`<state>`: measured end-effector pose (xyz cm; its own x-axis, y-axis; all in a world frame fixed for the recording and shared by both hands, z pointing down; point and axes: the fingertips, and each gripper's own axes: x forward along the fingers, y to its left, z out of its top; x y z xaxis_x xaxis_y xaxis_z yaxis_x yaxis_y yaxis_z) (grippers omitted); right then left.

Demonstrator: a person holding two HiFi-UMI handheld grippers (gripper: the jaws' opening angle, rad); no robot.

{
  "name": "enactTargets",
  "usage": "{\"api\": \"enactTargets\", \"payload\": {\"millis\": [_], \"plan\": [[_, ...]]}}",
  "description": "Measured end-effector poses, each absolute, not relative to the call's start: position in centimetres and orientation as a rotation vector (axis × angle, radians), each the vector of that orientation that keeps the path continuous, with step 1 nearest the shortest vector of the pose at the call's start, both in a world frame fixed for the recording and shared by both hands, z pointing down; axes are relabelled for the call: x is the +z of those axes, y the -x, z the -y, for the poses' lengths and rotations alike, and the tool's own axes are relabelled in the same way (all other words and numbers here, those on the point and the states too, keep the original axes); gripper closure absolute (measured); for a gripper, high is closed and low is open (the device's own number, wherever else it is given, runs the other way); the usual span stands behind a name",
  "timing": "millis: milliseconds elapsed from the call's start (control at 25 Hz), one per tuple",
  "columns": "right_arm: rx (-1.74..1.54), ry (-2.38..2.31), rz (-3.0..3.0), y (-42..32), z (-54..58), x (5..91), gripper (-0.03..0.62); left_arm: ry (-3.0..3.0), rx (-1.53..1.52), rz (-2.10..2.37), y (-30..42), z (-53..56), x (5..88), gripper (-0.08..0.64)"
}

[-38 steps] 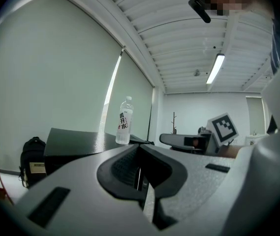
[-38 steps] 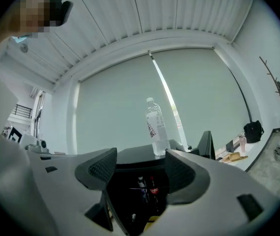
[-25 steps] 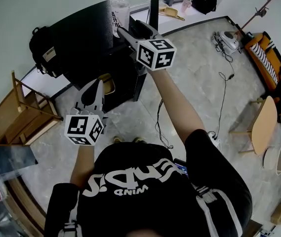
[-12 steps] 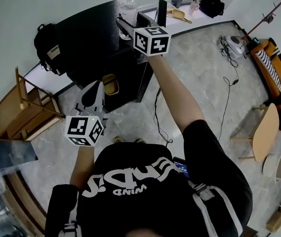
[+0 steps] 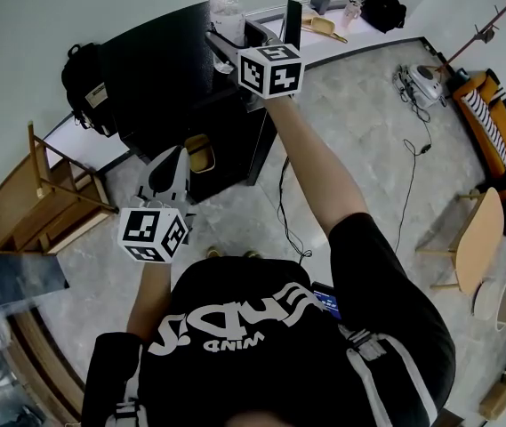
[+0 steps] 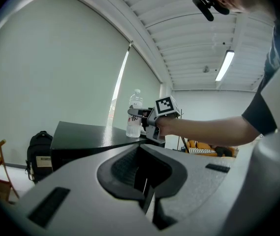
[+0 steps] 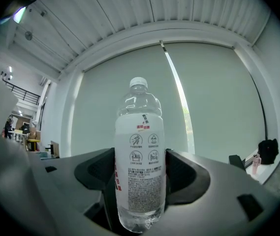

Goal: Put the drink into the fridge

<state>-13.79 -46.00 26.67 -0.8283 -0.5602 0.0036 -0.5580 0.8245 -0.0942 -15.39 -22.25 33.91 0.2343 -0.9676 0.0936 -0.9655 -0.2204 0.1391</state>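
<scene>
Right gripper (image 5: 226, 48) pinches the clear water bottle (image 7: 139, 151) low on its body, upright, over the top of the black cabinet (image 5: 155, 56), probably the fridge. Left gripper (image 5: 174, 160) pressed together, empty, low. Best: keep bottle vertical, grip firm; 1 gripper carries, left takes the door.

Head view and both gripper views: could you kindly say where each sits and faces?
Head view: on the head, facing steeply down; shows torso, arms, left claw, right claw.
Left gripper view: on the shut left claw, facing the bottle and right arm.
Right gripper view: on the right claw, facing the gripped bottle.
Shared: all show the bottle.
</scene>
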Motion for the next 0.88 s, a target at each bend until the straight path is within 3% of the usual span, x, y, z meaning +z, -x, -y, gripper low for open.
{"api": "enactTargets", "payload": {"millis": [880], "plan": [[-0.104,1.028,-2.929,5.9,40.5,26.8,0.285,-2.387,-0.031,1.75,12.9,21.9,34.3,0.554]]}}
